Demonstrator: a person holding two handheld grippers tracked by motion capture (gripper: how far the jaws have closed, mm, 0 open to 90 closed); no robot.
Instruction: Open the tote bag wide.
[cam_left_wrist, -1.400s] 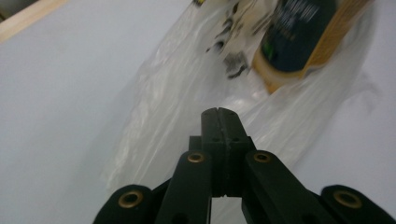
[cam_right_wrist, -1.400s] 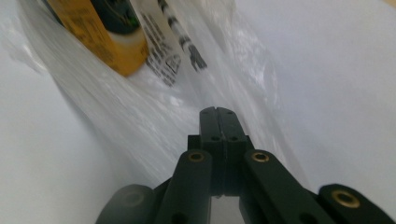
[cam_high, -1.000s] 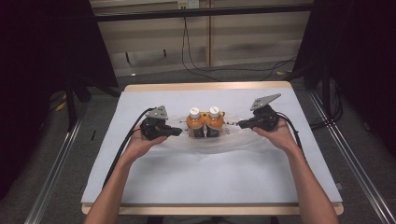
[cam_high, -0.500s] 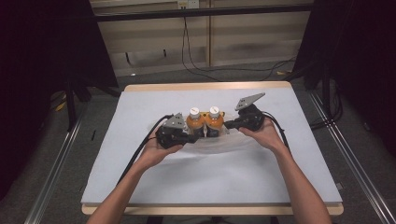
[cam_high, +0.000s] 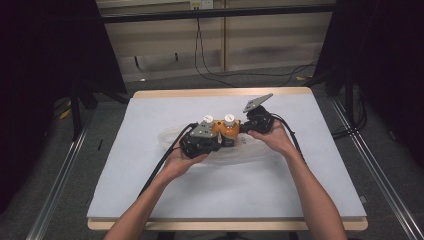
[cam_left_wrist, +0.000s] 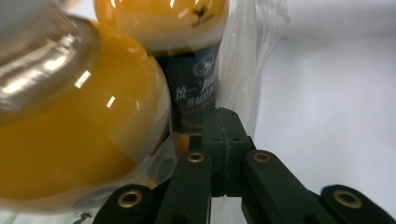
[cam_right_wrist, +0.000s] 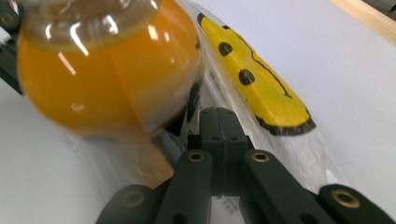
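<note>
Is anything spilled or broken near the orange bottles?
Nothing spilled or broken. Both orange bottles stand upright with their white caps on, inside a crumpled clear plastic bag. The left gripper and right gripper each have shut jaws pinching the bag's film.

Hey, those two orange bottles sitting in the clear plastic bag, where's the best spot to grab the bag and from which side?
Grip the clear plastic bag by its loose film at the two ends, coming in level from left and right. The orange bottles stand upright in its middle, round and slick, so the thin film beside them is likely the easier pinch. The left gripper and right gripper are shut on film there.
</note>
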